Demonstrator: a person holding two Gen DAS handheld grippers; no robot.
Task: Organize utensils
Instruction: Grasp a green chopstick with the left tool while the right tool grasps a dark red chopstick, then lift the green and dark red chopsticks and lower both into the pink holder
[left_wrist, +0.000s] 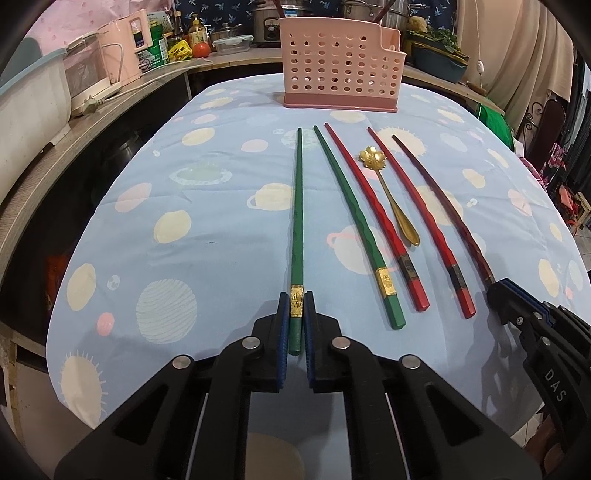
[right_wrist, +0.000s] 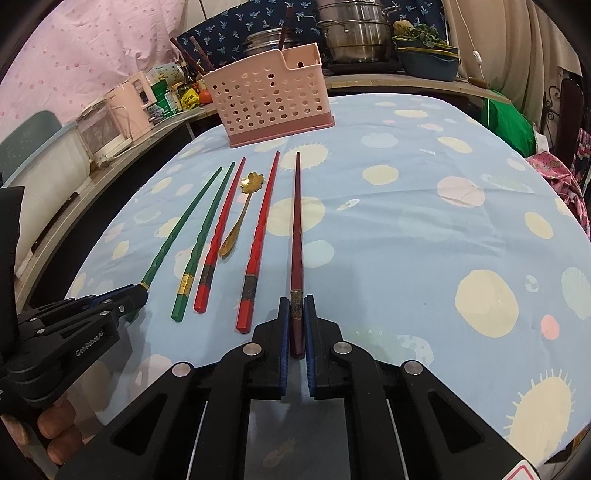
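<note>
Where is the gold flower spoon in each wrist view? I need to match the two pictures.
Left wrist view: gold flower spoon lies right of centre, between the two red chopsticks, bowl end toward the basket.
Right wrist view: the spoon lies left of centre, between the same two red chopsticks.
Shared landmark: the pink perforated basket at the far end of the table.

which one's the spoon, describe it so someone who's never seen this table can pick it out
Start at the pink perforated holder at the far end of the blue tablecloth; a row of chopsticks lies in front of it. The spoon lies between the two red chopsticks. It is the only gold piece, much shorter than its neighbours, with a flower-shaped bowl.
</note>
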